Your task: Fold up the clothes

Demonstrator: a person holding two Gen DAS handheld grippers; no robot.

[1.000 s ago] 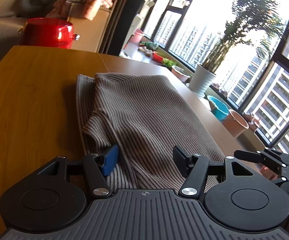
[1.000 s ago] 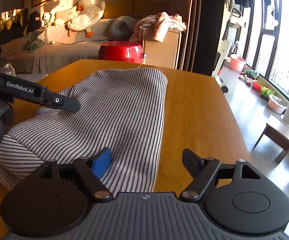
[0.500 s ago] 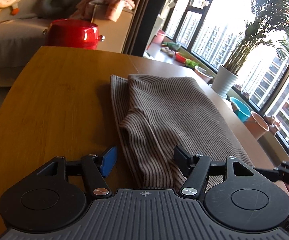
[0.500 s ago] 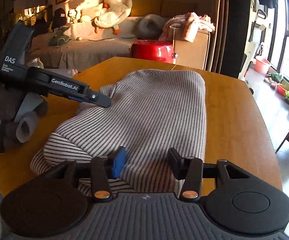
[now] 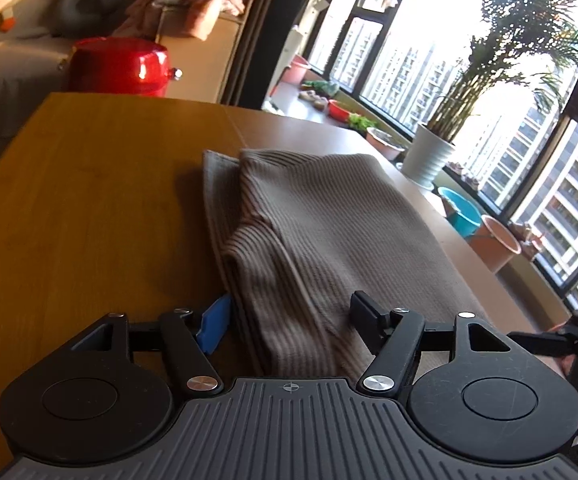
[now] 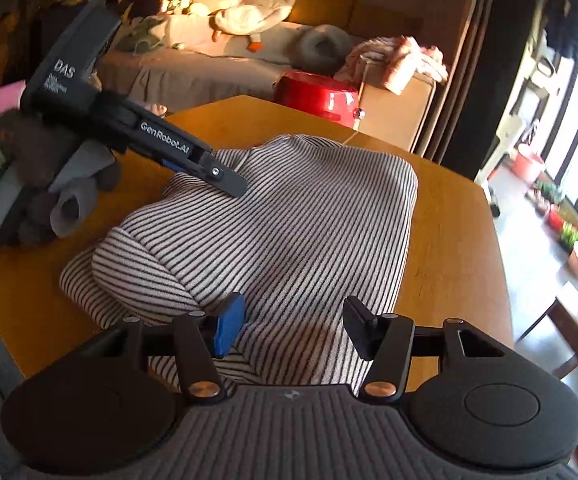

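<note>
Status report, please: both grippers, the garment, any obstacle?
Left gripper open, right gripper open, both empty. Striped garment folded, flat on table. Nothing in the way.

Your striped garment [image 5: 313,240] runs under the left gripper [image 5: 289,322], so its near hem is hidden from you behind the gripper body. In the right wrist view the same hem disappears under the right gripper [image 6: 291,328]. Your gloved hand [image 6: 29,184] on the left tool is blurred and cut by the picture's edge. The red pot [image 6: 317,94] is partly hidden behind the table [image 6: 461,248]. You cannot tell what the small things on the windowsill [image 5: 329,98] are.
</note>
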